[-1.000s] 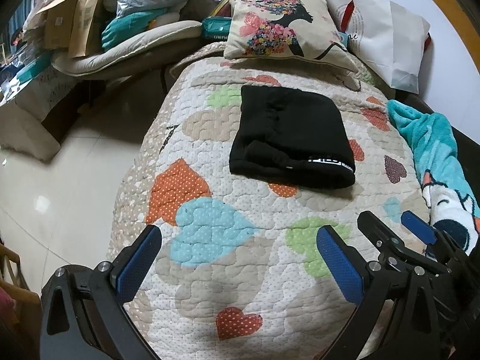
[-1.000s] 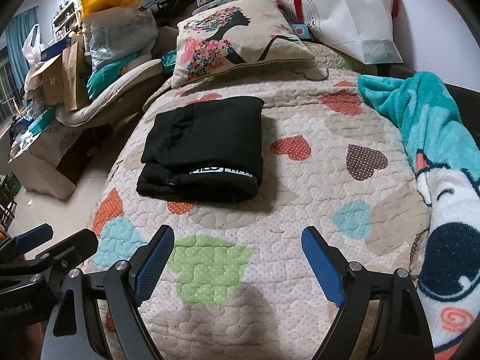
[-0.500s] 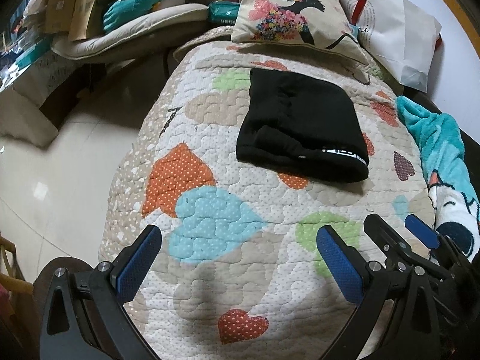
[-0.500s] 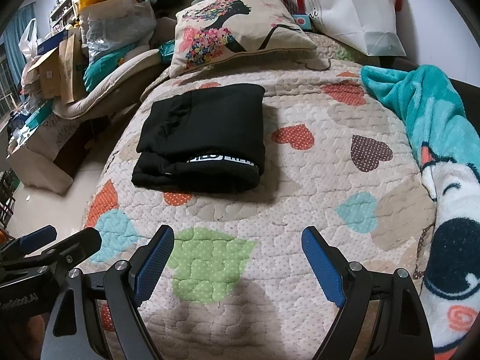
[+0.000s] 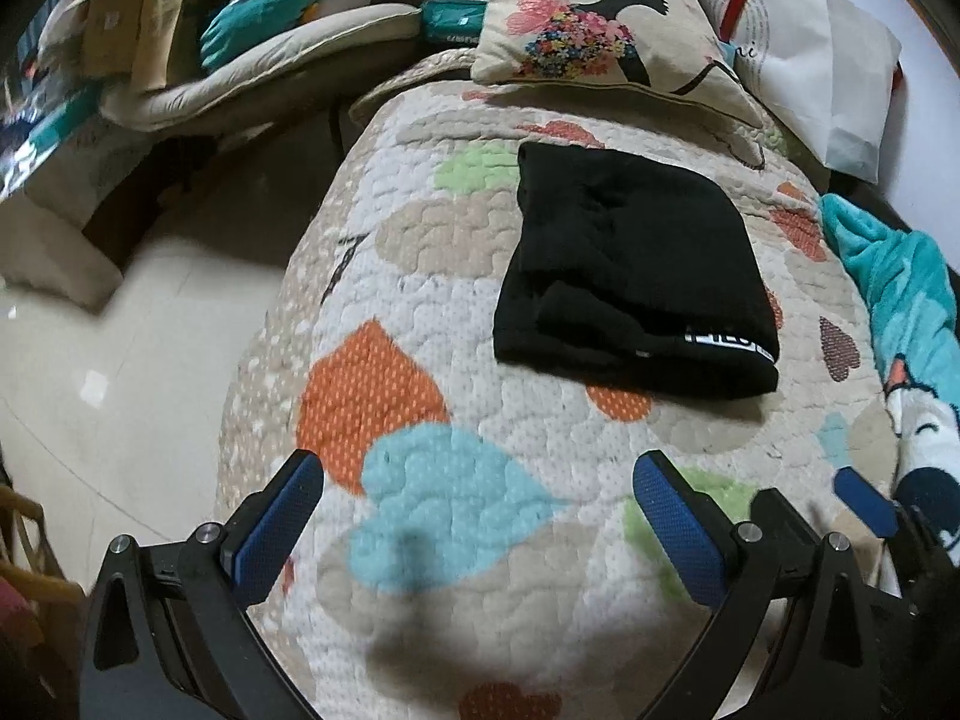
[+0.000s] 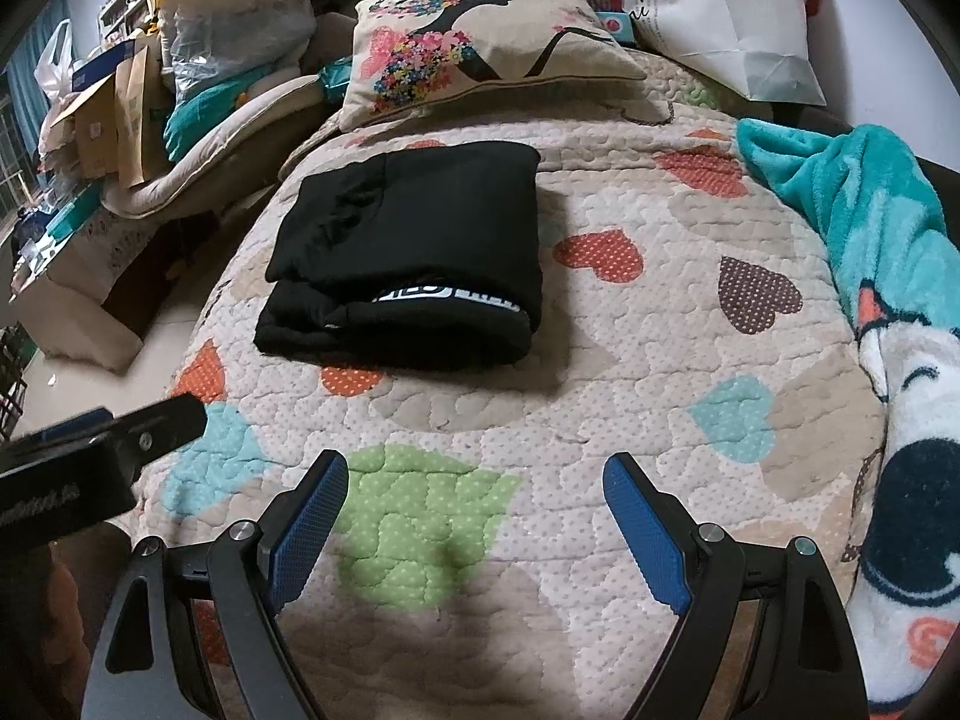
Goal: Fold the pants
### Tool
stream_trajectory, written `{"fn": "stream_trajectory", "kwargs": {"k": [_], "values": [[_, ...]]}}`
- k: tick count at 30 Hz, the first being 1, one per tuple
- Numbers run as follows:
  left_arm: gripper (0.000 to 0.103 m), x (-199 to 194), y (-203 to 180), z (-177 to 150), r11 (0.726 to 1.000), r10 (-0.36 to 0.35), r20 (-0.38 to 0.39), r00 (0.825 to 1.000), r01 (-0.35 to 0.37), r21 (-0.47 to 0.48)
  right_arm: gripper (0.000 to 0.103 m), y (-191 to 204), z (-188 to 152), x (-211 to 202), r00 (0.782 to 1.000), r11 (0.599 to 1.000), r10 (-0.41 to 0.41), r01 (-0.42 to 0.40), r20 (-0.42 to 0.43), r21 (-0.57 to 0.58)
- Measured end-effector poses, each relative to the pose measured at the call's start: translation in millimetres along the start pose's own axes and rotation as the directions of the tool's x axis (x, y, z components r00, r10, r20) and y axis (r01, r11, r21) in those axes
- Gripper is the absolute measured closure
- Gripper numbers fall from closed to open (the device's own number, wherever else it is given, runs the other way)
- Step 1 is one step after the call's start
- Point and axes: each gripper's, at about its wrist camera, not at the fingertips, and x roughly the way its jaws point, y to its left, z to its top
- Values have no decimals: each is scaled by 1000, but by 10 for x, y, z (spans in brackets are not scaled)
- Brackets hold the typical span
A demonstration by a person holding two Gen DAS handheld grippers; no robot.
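The black pants (image 5: 630, 264) lie folded in a compact rectangle on the heart-patterned quilt (image 5: 432, 396), with a white-lettered waistband at the near edge; they also show in the right wrist view (image 6: 408, 258). My left gripper (image 5: 477, 519) is open and empty, well short of the pants. My right gripper (image 6: 474, 516) is open and empty, also short of them. The left gripper's finger shows at the left of the right wrist view (image 6: 120, 438).
A floral cushion (image 5: 600, 18) and a white bag (image 5: 816, 60) lie beyond the pants. A teal cartoon blanket (image 6: 870, 276) lies along the quilt's right side. Piled boxes and bedding (image 6: 150, 90) stand at the left, past the bed edge and tiled floor (image 5: 120, 360).
Both grippers have drawn back slightly and shifted left; the pants sit a little further right and higher in the left view. The pants have not moved on the quilt.
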Motion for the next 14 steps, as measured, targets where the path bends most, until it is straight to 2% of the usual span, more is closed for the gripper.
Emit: {"fn": "stream_trajectory", "kwargs": {"k": [3,9,14], "values": [[0,52,-34,58,1000,-11,-6,1000,11,12,12,-34,15,-1,1000,1000,-23,23,5,4],[0,194,-60,103,997,-79,-44,996,79,-4,12,-43,23,14,1000,1000,-29,29,0,3],[0,274,-38,47,996,-83,-79,993,82,-15,12,-52,36,9,999,999,-45,45,4,0]]}}
